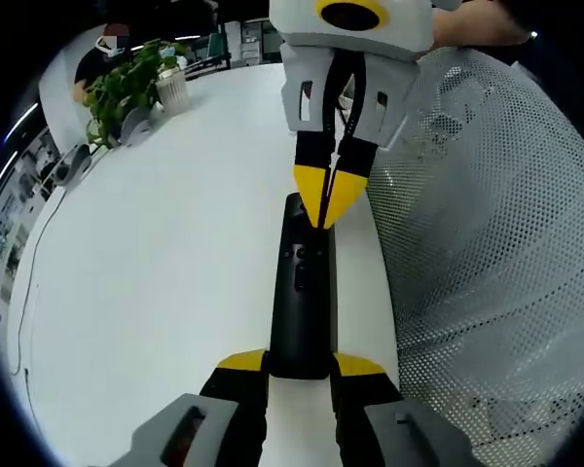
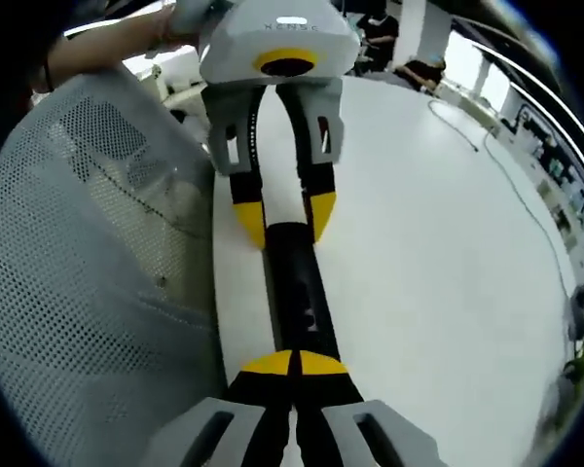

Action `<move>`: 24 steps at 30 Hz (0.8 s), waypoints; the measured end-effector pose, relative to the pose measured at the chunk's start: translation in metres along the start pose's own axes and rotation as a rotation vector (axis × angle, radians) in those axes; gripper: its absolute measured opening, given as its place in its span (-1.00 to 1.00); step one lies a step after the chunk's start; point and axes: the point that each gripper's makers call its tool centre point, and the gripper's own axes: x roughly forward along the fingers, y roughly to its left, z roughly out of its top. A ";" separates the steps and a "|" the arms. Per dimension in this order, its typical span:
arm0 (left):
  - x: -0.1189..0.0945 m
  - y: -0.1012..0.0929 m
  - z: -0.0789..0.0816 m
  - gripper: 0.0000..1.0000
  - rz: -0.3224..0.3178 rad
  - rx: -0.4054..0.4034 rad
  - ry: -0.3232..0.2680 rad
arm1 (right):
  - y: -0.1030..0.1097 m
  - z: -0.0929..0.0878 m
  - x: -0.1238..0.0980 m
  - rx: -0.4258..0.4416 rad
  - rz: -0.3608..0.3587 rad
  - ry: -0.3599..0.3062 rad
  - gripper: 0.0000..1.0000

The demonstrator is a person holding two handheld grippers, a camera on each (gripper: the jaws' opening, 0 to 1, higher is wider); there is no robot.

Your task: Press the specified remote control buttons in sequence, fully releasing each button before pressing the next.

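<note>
The black remote control (image 1: 301,292) lies lengthwise on the white table (image 1: 156,292), near its mesh-chair edge; the left gripper (image 1: 300,366) clamps its near end; the right gripper (image 1: 328,206), tips pinched together, bears on the far buttons; pressing seems underway; next, lift fully clear.
</note>
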 end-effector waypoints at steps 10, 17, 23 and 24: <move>0.000 0.000 0.000 -0.50 -0.001 0.009 0.002 | 0.003 -0.001 0.003 -0.090 -0.024 0.037 -1.00; 0.000 0.000 0.000 -0.50 -0.001 0.011 0.003 | 0.001 -0.001 0.003 -0.052 -0.032 0.015 -1.00; 0.000 0.000 0.000 -0.50 -0.001 0.012 0.005 | 0.000 -0.001 0.002 -0.006 -0.026 -0.006 -1.00; 0.000 0.000 0.000 -0.50 -0.001 0.011 0.005 | 0.000 -0.001 0.002 -0.005 -0.024 -0.007 -1.00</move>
